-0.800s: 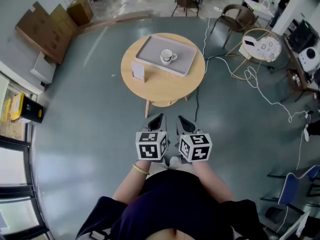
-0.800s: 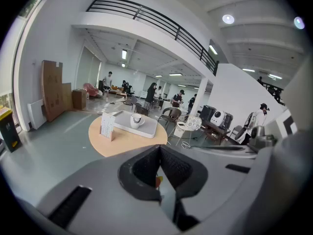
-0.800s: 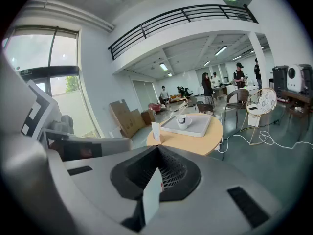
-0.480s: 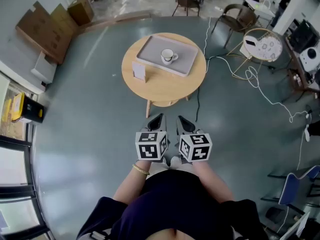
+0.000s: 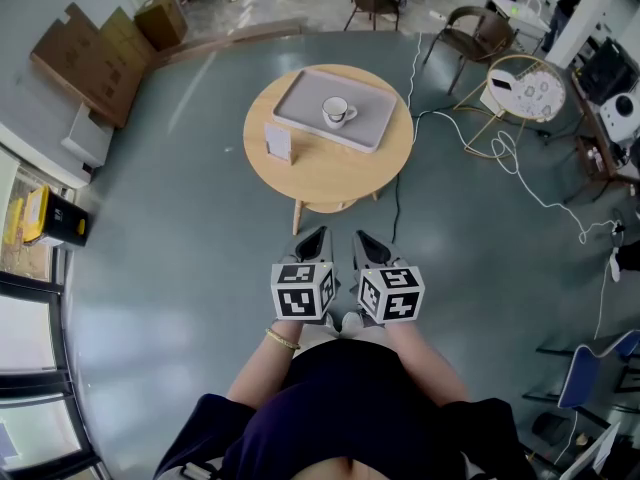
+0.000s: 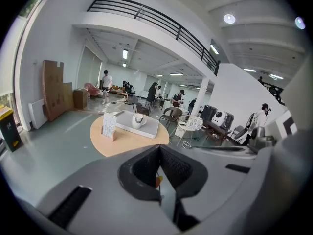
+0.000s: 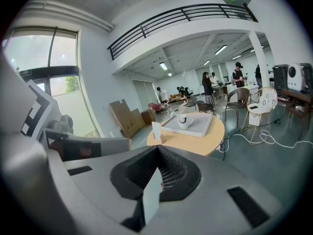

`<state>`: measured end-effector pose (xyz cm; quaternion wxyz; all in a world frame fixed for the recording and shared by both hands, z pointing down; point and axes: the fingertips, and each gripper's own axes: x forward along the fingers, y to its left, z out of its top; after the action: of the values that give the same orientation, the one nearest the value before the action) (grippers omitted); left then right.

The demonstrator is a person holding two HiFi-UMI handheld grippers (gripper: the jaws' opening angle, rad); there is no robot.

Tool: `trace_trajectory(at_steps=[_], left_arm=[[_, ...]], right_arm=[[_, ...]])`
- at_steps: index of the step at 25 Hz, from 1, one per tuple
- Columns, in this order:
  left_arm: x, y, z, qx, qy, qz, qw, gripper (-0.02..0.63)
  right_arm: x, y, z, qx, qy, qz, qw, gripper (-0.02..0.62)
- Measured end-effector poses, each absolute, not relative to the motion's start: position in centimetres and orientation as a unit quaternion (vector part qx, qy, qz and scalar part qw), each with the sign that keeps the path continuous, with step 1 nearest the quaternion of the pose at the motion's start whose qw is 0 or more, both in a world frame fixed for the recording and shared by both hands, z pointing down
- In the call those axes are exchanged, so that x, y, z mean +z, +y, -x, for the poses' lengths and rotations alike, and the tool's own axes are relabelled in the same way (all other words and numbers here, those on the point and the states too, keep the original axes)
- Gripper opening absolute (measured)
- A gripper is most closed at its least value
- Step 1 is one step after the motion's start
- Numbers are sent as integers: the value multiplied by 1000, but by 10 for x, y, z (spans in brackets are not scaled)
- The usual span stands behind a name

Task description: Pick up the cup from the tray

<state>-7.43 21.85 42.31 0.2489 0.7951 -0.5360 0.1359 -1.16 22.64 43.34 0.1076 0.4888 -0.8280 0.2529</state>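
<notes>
A white cup [image 5: 336,113] with a dark pattern stands upright on a grey tray [image 5: 300,108] on a round wooden table [image 5: 320,173]. The table is well ahead of me, across open floor. My left gripper [image 5: 316,236] and right gripper [image 5: 364,238] are held side by side close to my body, both shut with nothing between the jaws. In the left gripper view the cup [image 6: 138,120] sits far beyond the shut left gripper [image 6: 159,150]. The right gripper view also shows the cup [image 7: 184,121] on the tray [image 7: 198,126], far past the right gripper [image 7: 157,150].
A small white card stand [image 5: 276,143] sits on the table's near left. Cardboard boxes [image 5: 95,53] lean at the far left. A cable [image 5: 500,158] trails across the floor on the right, by a white side table [image 5: 522,90] and chairs [image 5: 470,33]. People stand far behind.
</notes>
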Motion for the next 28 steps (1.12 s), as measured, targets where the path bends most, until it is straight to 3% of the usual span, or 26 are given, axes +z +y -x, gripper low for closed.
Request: trace_trajectory(at_steps=[28], left_arm=[[424,218,92,142,-537,-793,252,8]], right_arm=[[431,227,30,257,-829,-486,105,8]])
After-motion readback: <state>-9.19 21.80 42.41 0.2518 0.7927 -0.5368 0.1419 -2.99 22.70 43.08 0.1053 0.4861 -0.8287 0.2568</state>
